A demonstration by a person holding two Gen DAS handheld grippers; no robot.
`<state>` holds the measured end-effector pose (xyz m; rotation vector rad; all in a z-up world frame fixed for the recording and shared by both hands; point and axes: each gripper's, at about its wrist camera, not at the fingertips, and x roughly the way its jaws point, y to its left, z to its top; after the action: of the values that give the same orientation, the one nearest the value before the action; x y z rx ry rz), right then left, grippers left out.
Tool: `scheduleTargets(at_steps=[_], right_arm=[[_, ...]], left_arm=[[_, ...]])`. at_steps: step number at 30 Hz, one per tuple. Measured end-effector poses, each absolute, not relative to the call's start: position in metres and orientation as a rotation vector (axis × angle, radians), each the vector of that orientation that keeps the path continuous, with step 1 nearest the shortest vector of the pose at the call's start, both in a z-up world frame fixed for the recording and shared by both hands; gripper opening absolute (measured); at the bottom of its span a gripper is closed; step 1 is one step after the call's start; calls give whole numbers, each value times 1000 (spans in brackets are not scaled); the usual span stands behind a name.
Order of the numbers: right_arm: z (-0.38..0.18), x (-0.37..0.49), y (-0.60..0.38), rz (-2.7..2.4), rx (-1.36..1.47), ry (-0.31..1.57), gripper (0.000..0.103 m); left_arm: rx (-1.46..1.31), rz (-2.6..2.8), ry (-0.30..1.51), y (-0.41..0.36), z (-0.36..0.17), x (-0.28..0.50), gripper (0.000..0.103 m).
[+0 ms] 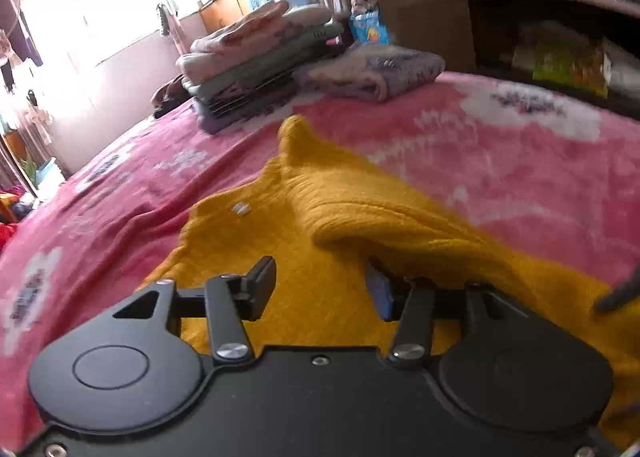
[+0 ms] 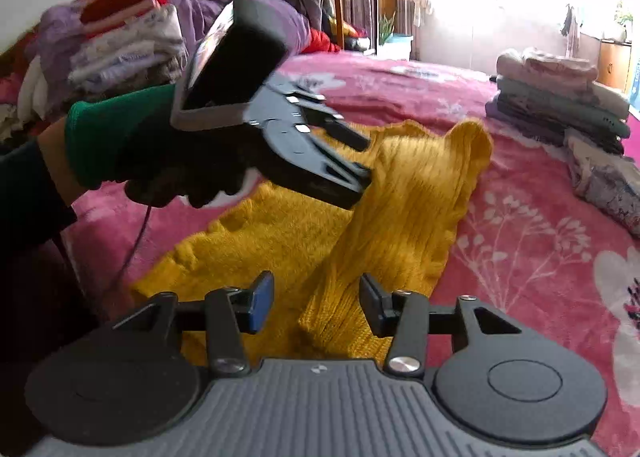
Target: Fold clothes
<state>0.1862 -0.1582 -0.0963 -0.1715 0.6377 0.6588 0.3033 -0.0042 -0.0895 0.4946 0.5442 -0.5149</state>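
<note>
Mustard knit sweater (image 2: 404,193) lies on the pink floral blanket (image 2: 532,225), near its front edge, partly folded, one thick fold raised over the body. Left gripper (image 1: 322,289) hovers low over it, jaws wide, right finger tucked under the raised fold (image 1: 384,225), nothing clamped. Right gripper (image 2: 316,303) also wide, sweater edge between its fingers but not pinched.

Handling guess: soft, floppy, chunky knit, moderately light, stretchy; it will sag and drag on the fleecy blanket. Best grabbed at hem or shoulder edges, pinching through both layers.

No containers. Folded clothes stack (image 1: 256,57) sits at the blanket's far edge; another pile (image 2: 120,45) sits toward its left side in the right wrist view.
</note>
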Motion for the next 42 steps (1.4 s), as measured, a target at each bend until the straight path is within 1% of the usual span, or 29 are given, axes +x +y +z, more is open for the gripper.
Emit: scheduleTargets(at_steps=[2,5,9,10,11,13,14,15,16,17,20,21,23,25,26,27,28,29,31,33,34,36,37,39,42], right_arm=[[-93,184,-165,627,-176,604,49],[-99,190,-172,558,-164,610,50],[-110,198,-191,513,-1,638,51],[-115,201,-193,503,20,657,44],[-120,203,-194,501,44,675,31],[-130,207,-198,505,104,707,22],[-134,208,-201,510,144,718,15],[-135,208,-202,513,171,719,12],[-134,207,-204,513,194,715,10],[-130,205,-207,517,228,704,8],[-110,196,-221,556,338,659,8],[-110,196,-225,562,359,672,8],[-121,199,-230,571,390,750,9],[-136,199,-225,538,349,812,13],[-137,196,-223,537,327,806,13],[-133,193,-222,531,297,778,18],[-128,190,-221,518,264,746,28],[-123,186,-221,506,231,714,31],[-114,180,-219,482,168,646,31],[-109,178,-214,472,117,576,31],[-111,179,-210,495,101,551,31],[-118,181,-199,537,65,533,31],[-124,183,-191,552,42,535,31],[-132,188,-180,569,21,560,31],[-145,199,-168,582,-1,615,31]], left_arm=[[402,-489,545,11,-77,302,46],[66,-577,606,37,-68,311,46],[-339,-669,708,63,-81,329,46],[-384,-678,734,64,-86,332,46],[-416,-686,759,64,-91,334,46],[-448,-680,799,60,-102,337,46],[-441,-663,808,56,-107,337,39],[-416,-649,813,51,-112,337,27],[-395,-636,818,47,-116,336,6],[-395,-624,817,46,-117,335,6],[-534,-706,799,52,-112,331,6],[-567,-722,806,54,-113,331,6],[-494,-717,862,48,-118,333,6],[-333,-649,906,39,-121,333,9],[-330,-649,888,41,-115,331,13],[-328,-649,871,44,-109,328,17],[-315,-643,849,46,-103,326,27],[-261,-611,808,48,-93,322,29],[-202,-534,711,53,-80,317,29],[-210,-517,584,57,-74,314,29],[-210,-540,553,54,-74,317,28],[-159,-617,493,39,-75,325,24],[-128,-656,470,30,-77,329,18],[-91,-686,500,14,-86,344,16],[62,-637,626,-13,-111,371,15]])
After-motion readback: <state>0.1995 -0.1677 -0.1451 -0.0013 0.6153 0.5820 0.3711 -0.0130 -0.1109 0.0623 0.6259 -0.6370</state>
